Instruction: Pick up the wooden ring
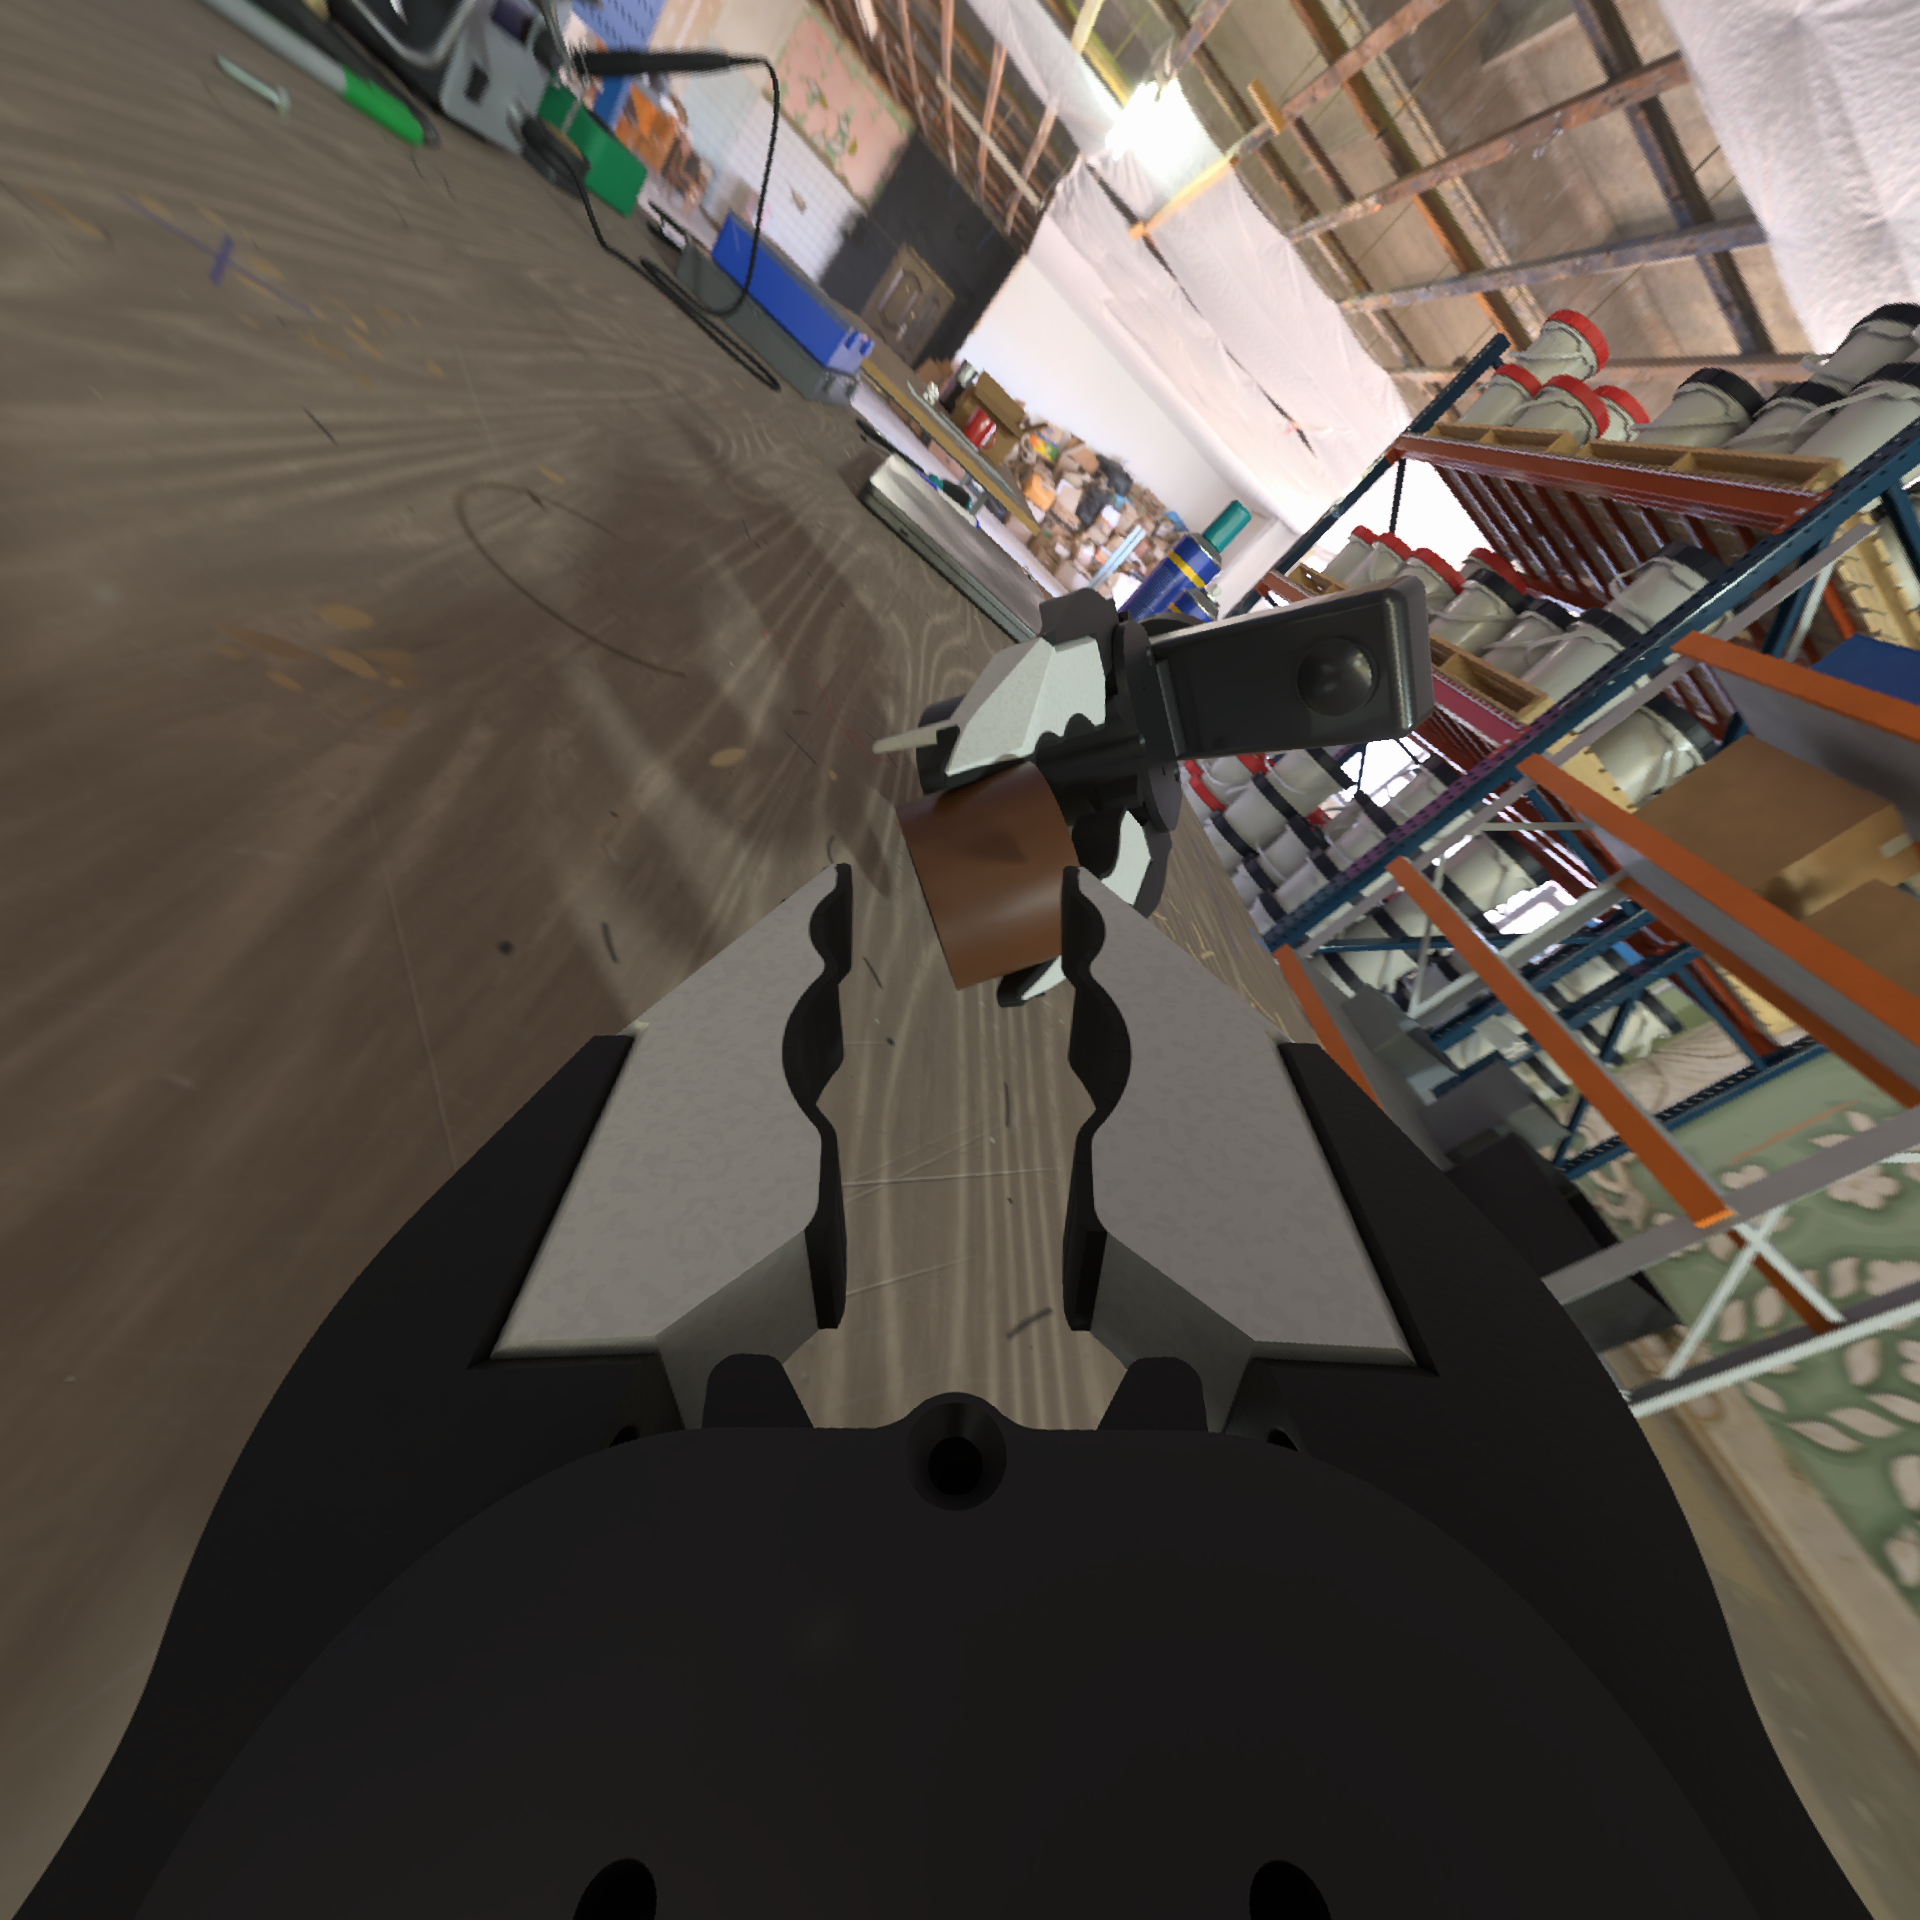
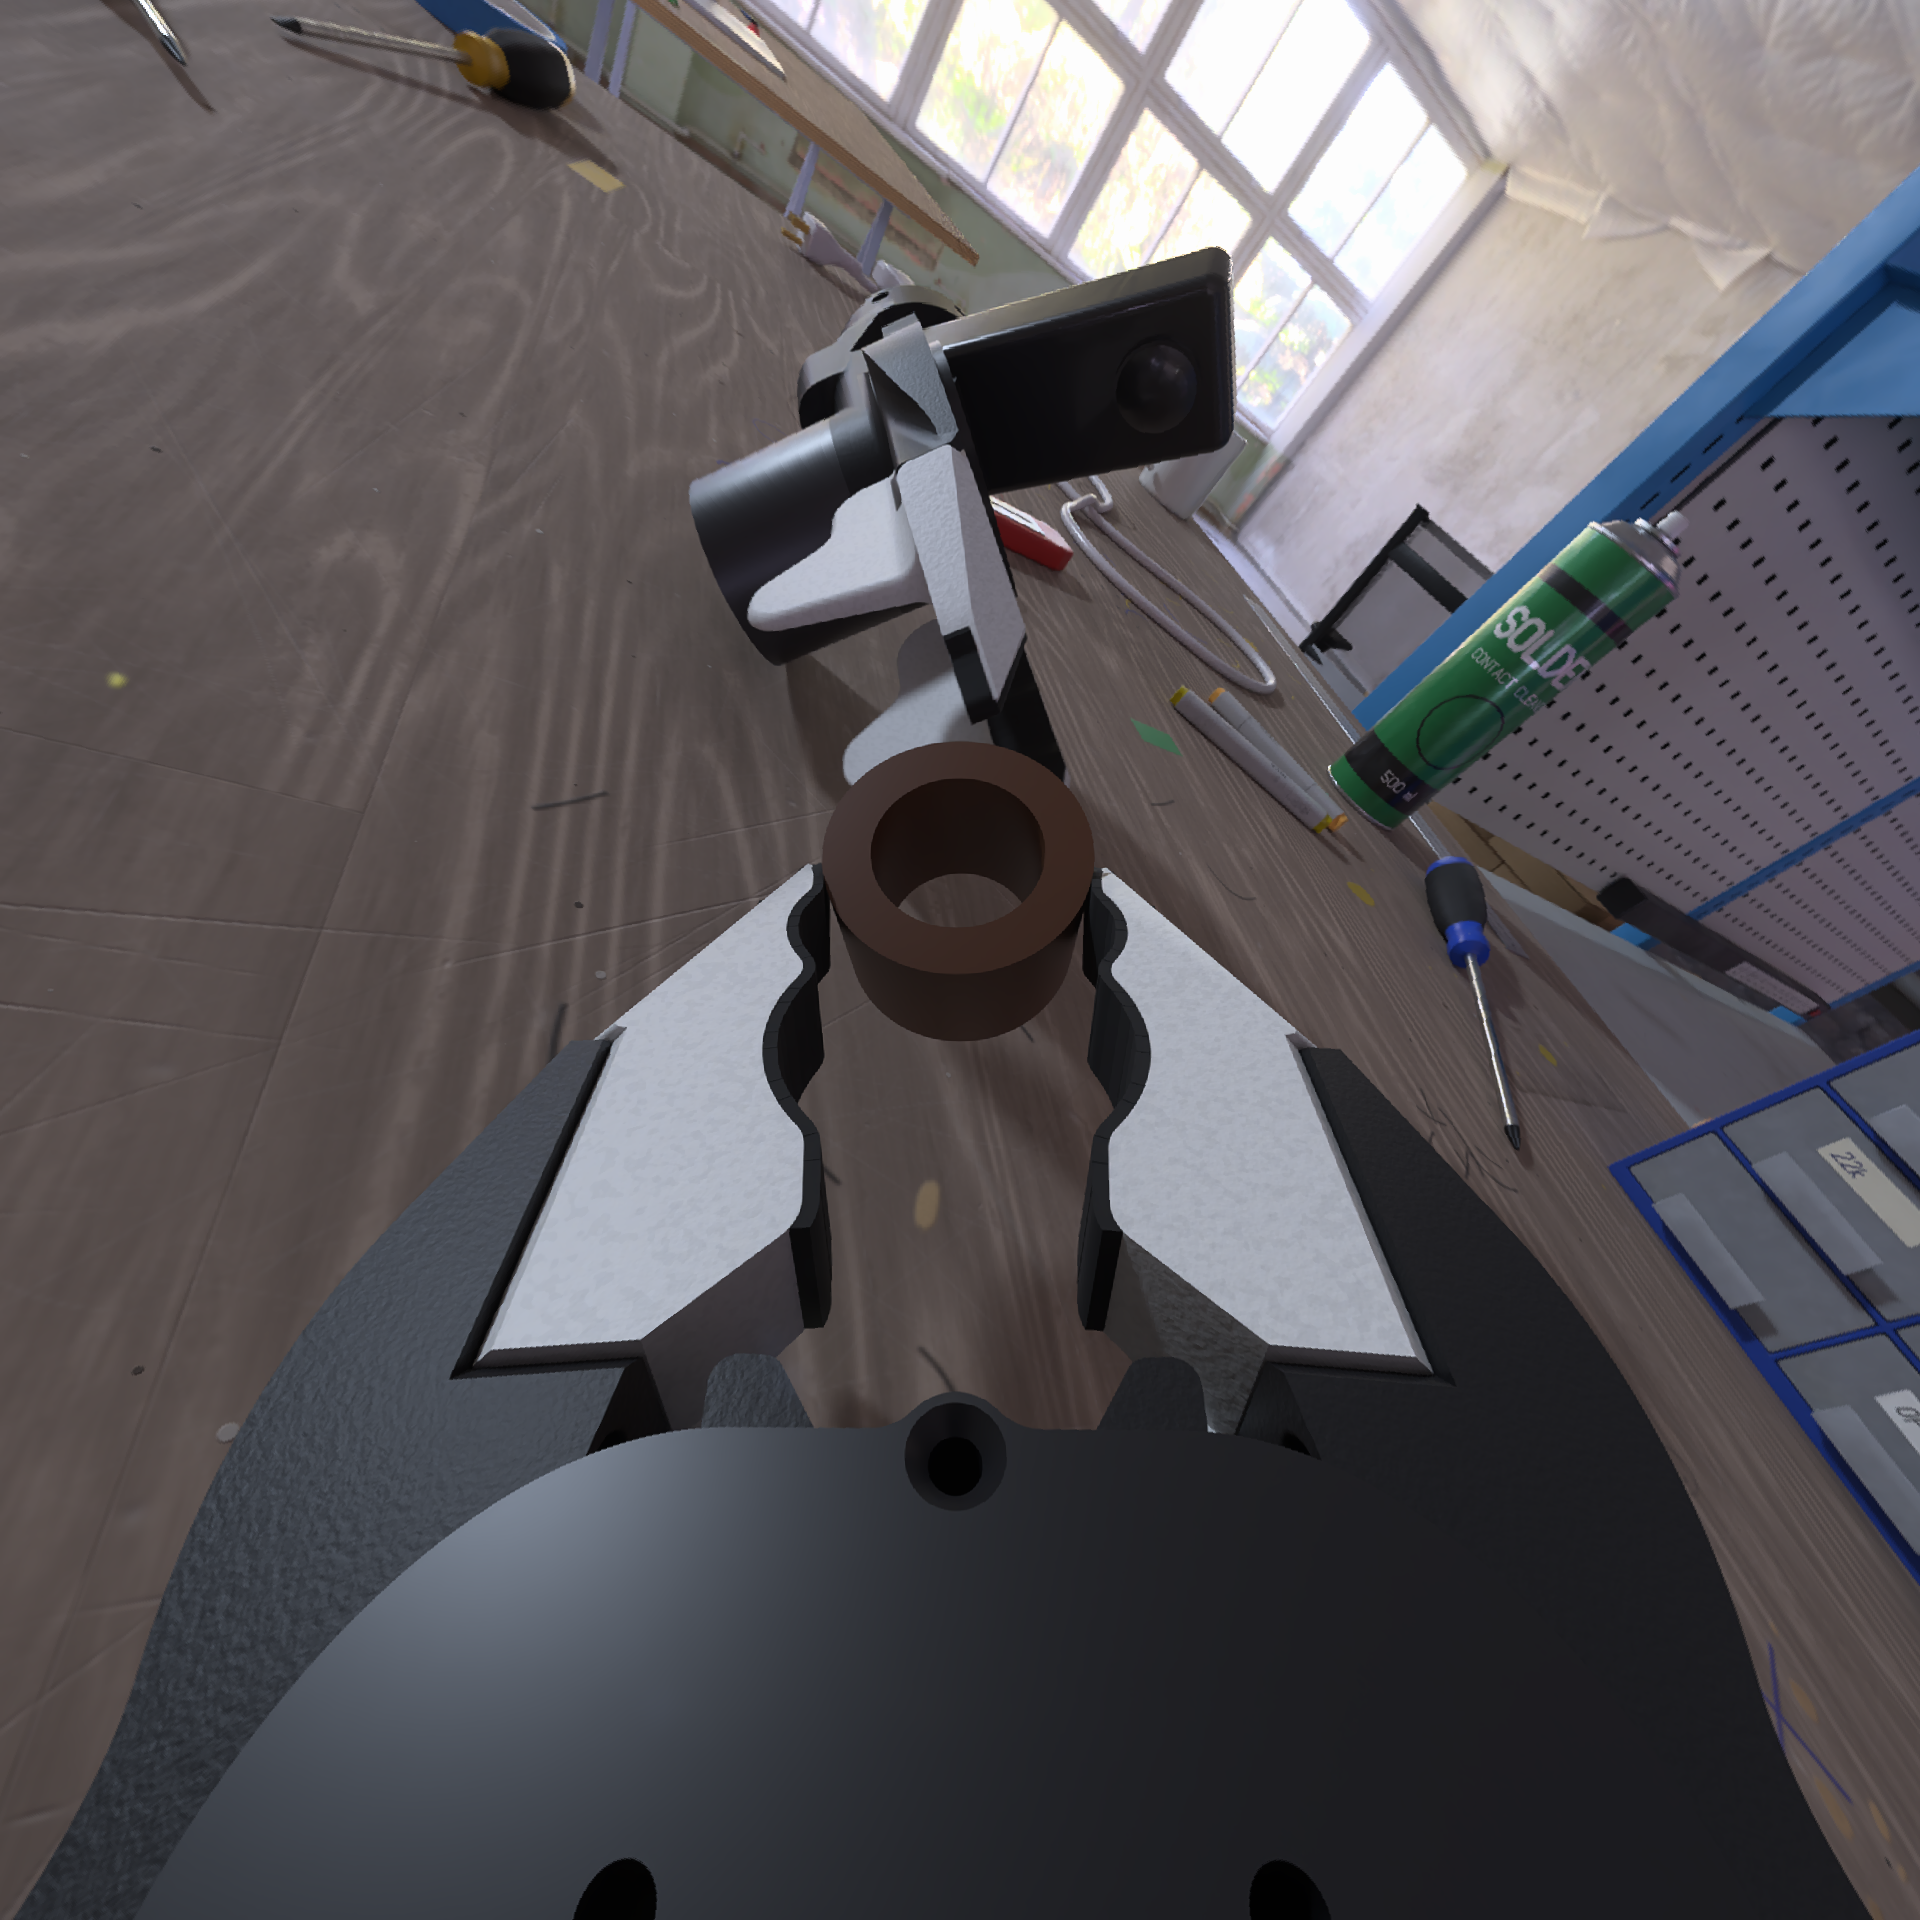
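Observation:
The wooden ring (image 2: 956, 987) is a short, thick brown cylinder with a round hole. My right gripper (image 2: 956, 894) is shut on it, with a fingertip against each side, and holds it above the wooden workbench (image 2: 312, 520). In the left wrist view the ring (image 1: 987, 904) sits clamped in the right gripper (image 1: 966, 862), just beyond my own right fingertip. My left gripper (image 1: 958, 878) is open and empty, its tips close to the ring. It also shows in the right wrist view (image 2: 945, 743), just behind the ring and pointing at it.
A green spray can (image 2: 1507, 665), two markers (image 2: 1257, 748), a blue-handled screwdriver (image 2: 1470, 966), a white cable (image 2: 1174, 603) and a blue drawer box (image 2: 1787, 1247) lie to the right. A blue box (image 1: 790, 291) sits far along the bench; storage racks (image 1: 1558, 831) stand beyond its edge.

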Robot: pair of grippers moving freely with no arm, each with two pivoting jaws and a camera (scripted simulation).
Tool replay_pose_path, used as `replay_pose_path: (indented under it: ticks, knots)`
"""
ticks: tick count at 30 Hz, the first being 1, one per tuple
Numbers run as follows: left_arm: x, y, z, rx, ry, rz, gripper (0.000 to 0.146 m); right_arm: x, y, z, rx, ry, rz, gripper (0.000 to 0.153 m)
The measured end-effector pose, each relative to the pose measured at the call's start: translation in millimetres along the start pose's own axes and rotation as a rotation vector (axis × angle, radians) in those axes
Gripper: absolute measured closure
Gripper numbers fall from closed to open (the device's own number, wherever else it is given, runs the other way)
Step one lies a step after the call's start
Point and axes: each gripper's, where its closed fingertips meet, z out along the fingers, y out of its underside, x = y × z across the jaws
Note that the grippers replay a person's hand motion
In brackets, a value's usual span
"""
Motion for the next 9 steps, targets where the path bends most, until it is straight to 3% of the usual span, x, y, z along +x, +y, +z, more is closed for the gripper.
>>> replay_pose_path:
  ticks: [4, 9]
  knots:
    - [8, 0, 0, -0.003, 0.035, 0.124, 0.094, -10, -5, 0, 0.036, -0.056, -0.022, 0.104]
    - [25, 37, 13, -0.322, 0.146, 0.412, 0.074, -20, -14, -1, 0.102, -0.124, -0.032, 0.104]
